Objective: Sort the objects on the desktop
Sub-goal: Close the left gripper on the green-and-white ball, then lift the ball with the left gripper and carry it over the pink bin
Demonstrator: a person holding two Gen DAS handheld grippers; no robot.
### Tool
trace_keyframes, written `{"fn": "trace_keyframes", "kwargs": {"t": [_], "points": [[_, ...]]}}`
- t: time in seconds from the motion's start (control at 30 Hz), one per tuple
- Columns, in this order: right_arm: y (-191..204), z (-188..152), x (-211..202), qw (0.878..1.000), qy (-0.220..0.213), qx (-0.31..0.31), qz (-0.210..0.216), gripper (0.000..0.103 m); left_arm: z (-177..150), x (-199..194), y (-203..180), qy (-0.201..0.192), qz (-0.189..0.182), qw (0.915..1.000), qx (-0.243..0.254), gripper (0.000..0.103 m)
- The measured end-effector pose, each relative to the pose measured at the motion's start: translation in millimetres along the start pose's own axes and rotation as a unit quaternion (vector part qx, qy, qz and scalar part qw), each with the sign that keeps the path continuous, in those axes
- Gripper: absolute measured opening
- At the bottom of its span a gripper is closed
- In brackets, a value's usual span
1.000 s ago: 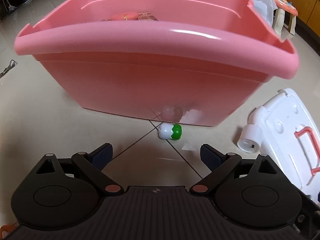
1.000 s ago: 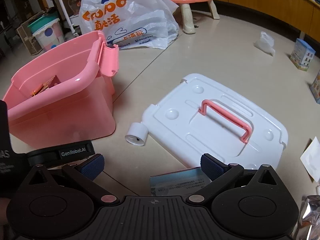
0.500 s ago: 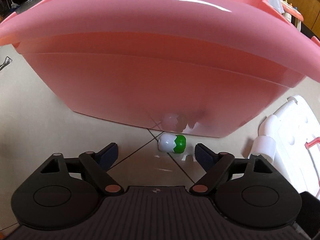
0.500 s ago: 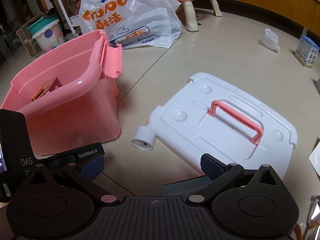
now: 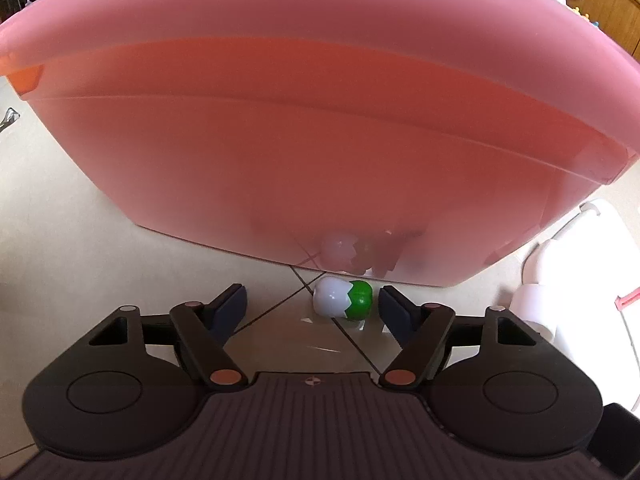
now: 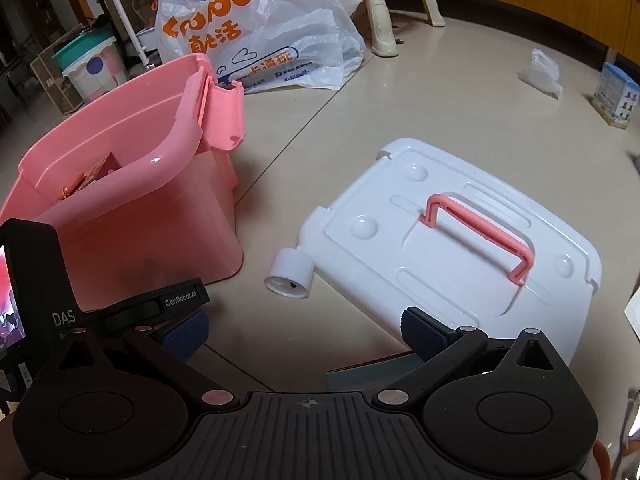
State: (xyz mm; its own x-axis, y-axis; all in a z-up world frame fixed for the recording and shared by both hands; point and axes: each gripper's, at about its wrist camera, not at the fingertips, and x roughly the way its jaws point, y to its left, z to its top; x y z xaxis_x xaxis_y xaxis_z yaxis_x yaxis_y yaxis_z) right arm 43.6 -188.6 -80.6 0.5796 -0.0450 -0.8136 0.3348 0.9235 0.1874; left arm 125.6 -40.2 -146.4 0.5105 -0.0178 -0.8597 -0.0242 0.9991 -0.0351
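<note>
Floor (image 6: pixel 460 92), pale glossy tile with dark grout lines; all items below rest on it

Item 1: toy egg (image 5: pixel 342 300), white jagged shell half joined to a green half, lying on its side on a grout crossing just in front of the pink bin's near wall. Its reflection shows faintly in that wall

Item 2: pink bin (image 5: pixel 320 152), translucent plastic, open top, filling most of the left wrist view. From the right wrist view a hinged pink latch (image 6: pixel 227 120) stands at its far end and some orange and red things lie inside (too blurred to name)

Item 3: white lid (image 6: pixel 452 248) with a pink handle (image 6: pixel 478 240), lying flat to the right of the bin, well apart from it

Item 4: white cap (image 6: pixel 290 274), a short cylinder on its side, touching or just beside the lid's near-left corner

Item 5: white plastic bag (image 6: pixel 256 28) with orange lettering, behind the bin

Left gripper (image 5: pixel 312 304): released, jaws have just been closing in around the toy egg. The egg sits between the 2 blue pads, nearer the right one, with a gap on each side; neither pad presses on it

Right gripper (image 6: pixel 304 330): released and wide, nothing between its pads, poised above bare floor in front of the lid
</note>
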Motion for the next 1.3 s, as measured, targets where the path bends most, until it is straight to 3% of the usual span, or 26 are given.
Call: {"fn": "trace_keyframes", "kwargs": {"t": [0.4,0.93,1.03,1.07,1.13,1.3], "points": [[3.0,0.7,-0.2,1.000,0.005,-0.005,-0.001,0.102,-5.7,-12.3,-5.9,0.000,0.007,1.0000,-0.005,0.033],[3.1,4.8,-23.3,0.999,0.001,-0.033,-0.020,0.102,-15.7,-72.8,-32.4,-0.010,0.001,0.9999,0.014,0.032],[7.4,4.9,-29.9,0.999,0.003,-0.045,-0.024,0.102,-11.2,-93.7,-7.5,-0.014,-0.004,0.9998,0.015,0.032],[8.7,4.7,-32.0,0.998,0.003,-0.049,-0.025,0.102,-5.8,-101.6,16.9,-0.015,-0.005,0.9998,0.015,0.032],[12.5,4.7,-37.9,0.998,0.003,-0.057,-0.026,0.102,-0.4,-75.0,6.4,-0.015,-0.005,0.9998,0.016,0.032],[21.1,2.7,-55.8,0.997,-0.003,-0.081,-0.018,0.102,14.0,-99.9,16.9,-0.021,-0.009,0.9997,0.005,0.032]]}}
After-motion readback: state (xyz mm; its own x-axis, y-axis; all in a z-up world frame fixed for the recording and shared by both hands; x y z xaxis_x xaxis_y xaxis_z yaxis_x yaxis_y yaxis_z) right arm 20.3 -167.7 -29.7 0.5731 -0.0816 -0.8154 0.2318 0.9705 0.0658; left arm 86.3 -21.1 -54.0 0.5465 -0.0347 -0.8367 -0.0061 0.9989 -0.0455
